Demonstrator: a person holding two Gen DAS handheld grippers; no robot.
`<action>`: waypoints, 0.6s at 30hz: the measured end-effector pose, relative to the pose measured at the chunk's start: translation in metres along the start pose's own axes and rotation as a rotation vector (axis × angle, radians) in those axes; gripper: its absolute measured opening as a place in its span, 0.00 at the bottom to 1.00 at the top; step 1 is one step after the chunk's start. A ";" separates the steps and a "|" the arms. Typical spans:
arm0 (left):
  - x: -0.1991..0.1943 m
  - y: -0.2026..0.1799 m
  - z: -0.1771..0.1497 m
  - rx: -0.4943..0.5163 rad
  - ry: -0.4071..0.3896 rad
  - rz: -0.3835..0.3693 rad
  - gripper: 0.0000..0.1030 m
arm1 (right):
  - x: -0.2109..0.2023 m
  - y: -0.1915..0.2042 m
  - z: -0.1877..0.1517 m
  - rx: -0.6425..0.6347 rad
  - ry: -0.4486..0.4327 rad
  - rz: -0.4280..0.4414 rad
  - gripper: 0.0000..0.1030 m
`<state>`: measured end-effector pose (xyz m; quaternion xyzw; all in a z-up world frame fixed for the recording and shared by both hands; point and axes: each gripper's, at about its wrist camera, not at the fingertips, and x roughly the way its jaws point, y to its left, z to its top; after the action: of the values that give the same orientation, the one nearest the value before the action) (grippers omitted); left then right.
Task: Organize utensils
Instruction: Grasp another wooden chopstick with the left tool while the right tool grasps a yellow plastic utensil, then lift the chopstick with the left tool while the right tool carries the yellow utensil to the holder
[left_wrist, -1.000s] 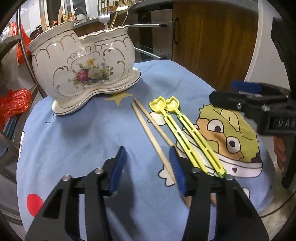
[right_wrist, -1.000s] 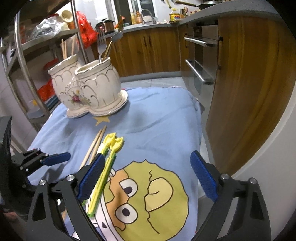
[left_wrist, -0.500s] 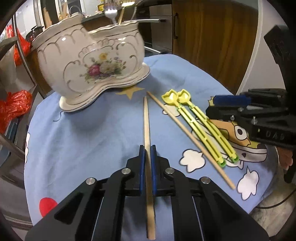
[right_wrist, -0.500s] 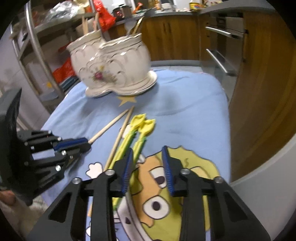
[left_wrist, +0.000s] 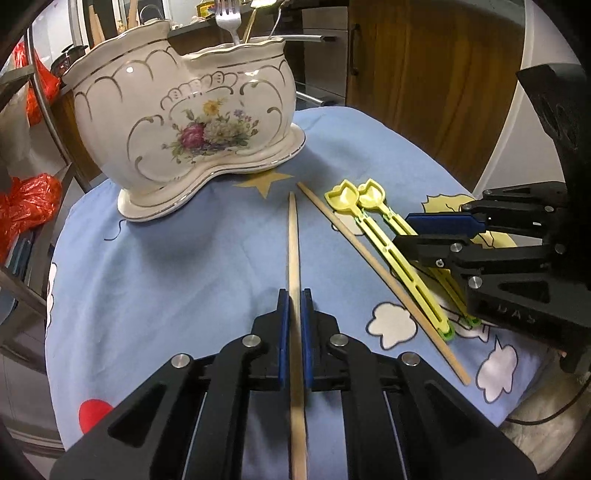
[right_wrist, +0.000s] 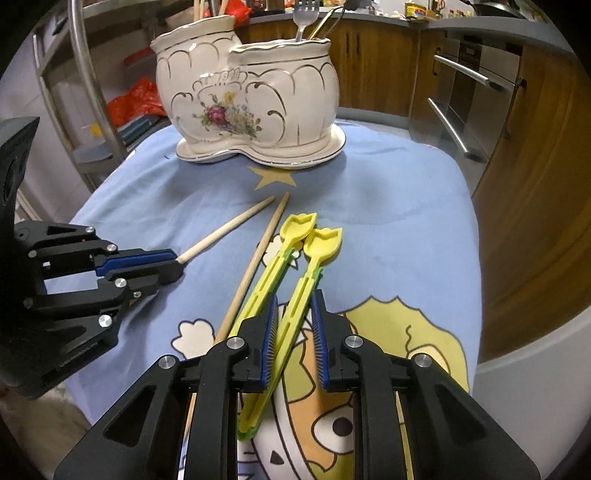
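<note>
My left gripper (left_wrist: 294, 300) is shut on a wooden chopstick (left_wrist: 294, 240), which points toward the white floral two-part ceramic holder (left_wrist: 192, 122). The second chopstick (left_wrist: 373, 266) lies on the blue cloth beside a pair of yellow tongs (left_wrist: 391, 240). My right gripper (right_wrist: 293, 306) sits low over the yellow tongs (right_wrist: 295, 273), its jaws narrowly apart around one yellow arm; I cannot tell whether they grip it. In the right wrist view, the left gripper (right_wrist: 173, 264) holds its chopstick (right_wrist: 229, 229), and the holder (right_wrist: 251, 99) has a fork (right_wrist: 304, 14) in its right cup.
The blue cartoon cloth (left_wrist: 177, 266) covers a small round table. A metal rack with red bags (left_wrist: 26, 206) stands to the left. Wooden cabinets and an oven (right_wrist: 472, 103) stand behind and to the right.
My left gripper closed on one chopstick and swung it apart from the other. My right gripper narrowed and came down over the yellow tongs.
</note>
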<state>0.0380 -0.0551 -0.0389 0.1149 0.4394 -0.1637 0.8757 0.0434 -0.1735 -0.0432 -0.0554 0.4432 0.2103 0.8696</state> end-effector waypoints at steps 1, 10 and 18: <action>0.000 0.000 0.000 0.001 -0.003 0.003 0.06 | 0.000 -0.001 0.000 0.002 -0.001 0.001 0.16; -0.003 0.002 -0.001 0.011 -0.018 0.016 0.06 | -0.011 -0.006 -0.003 0.015 -0.050 0.002 0.10; -0.041 0.007 -0.001 -0.020 -0.148 -0.003 0.06 | -0.040 -0.020 0.004 0.087 -0.187 0.047 0.10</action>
<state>0.0168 -0.0409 -0.0065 0.0930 0.3753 -0.1684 0.9067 0.0341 -0.2036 -0.0110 0.0127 0.3701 0.2155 0.9035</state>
